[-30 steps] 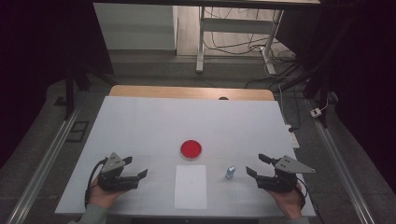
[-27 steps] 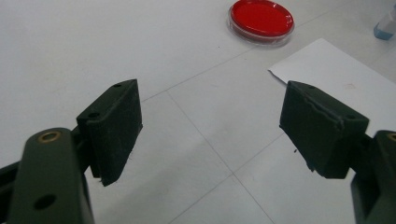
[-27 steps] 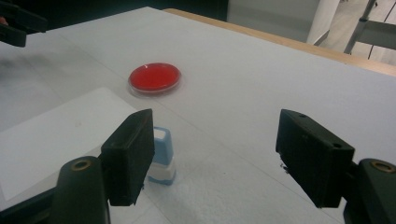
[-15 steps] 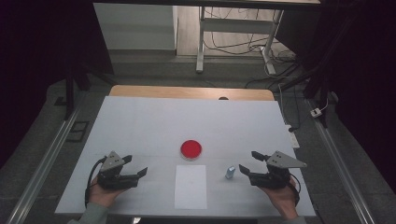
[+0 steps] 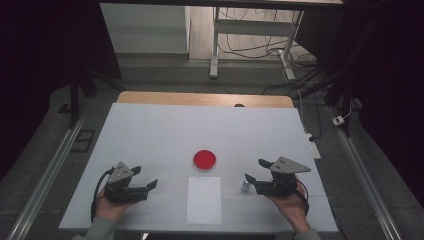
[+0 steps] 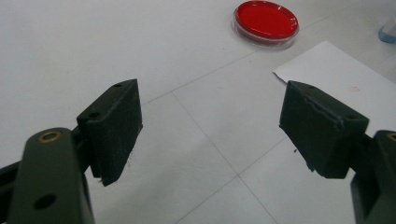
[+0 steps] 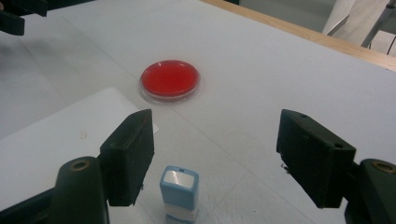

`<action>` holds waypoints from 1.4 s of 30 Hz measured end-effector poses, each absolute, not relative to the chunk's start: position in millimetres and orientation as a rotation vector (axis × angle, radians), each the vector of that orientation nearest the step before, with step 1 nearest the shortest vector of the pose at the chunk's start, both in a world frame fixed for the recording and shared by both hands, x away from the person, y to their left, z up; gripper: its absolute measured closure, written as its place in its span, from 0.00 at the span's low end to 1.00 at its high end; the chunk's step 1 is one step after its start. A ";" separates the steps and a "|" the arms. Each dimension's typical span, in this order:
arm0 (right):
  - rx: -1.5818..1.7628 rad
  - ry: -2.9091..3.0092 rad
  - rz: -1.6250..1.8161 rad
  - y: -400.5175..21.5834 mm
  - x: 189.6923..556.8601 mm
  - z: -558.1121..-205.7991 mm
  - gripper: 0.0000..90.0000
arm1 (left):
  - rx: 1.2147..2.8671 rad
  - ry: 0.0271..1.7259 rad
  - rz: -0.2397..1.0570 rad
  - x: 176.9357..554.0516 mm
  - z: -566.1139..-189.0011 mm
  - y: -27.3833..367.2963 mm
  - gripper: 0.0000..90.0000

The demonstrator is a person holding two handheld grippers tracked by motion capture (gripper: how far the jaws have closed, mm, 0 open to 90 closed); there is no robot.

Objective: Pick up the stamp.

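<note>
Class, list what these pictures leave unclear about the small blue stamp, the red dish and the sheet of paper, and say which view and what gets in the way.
- Blue stamp: its base is cut off by the bottom edge of the right gripper view; too small in the high view for detail.
- Red dish: whether a lid covers it cannot be told.
- Sheet of paper: its faint mark is too small to read; in the left gripper view the frame edge and a jaw cut it off.

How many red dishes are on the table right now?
1: the red dish sits mid-table, just beyond the white paper sheet; none appears hidden.
</note>
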State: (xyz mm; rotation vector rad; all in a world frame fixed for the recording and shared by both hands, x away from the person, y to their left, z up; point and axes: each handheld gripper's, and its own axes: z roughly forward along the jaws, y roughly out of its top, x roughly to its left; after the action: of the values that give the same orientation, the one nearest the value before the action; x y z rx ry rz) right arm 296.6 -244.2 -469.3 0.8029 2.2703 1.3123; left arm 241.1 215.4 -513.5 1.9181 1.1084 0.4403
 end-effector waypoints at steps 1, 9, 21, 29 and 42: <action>0.805 2.275 1.304 -242.9 296.9 -470.2 0.30 | 1.918 1.108 0.440 241.1 -513.5 215.4 0.24; 0.832 2.324 1.258 -234.8 298.2 -482.9 0.30 | 1.918 1.113 0.437 240.7 -514.7 216.7 0.24; 0.824 2.373 1.158 -227.2 291.2 -495.2 0.37 | 1.922 1.117 0.442 239.7 -515.2 217.9 0.24; 0.837 2.381 1.158 -230.5 289.9 -499.0 0.48 | 1.933 1.117 0.449 239.7 -515.9 217.0 0.24; 0.836 2.407 1.155 -230.6 289.3 -501.8 0.73 | 1.929 1.124 0.450 239.9 -516.9 218.4 0.24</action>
State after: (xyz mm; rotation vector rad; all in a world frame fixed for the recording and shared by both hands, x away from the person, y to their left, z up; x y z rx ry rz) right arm 289.3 -230.6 -501.8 0.8362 2.4072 1.1552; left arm 239.9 218.4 -516.9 1.9293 1.1244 0.4500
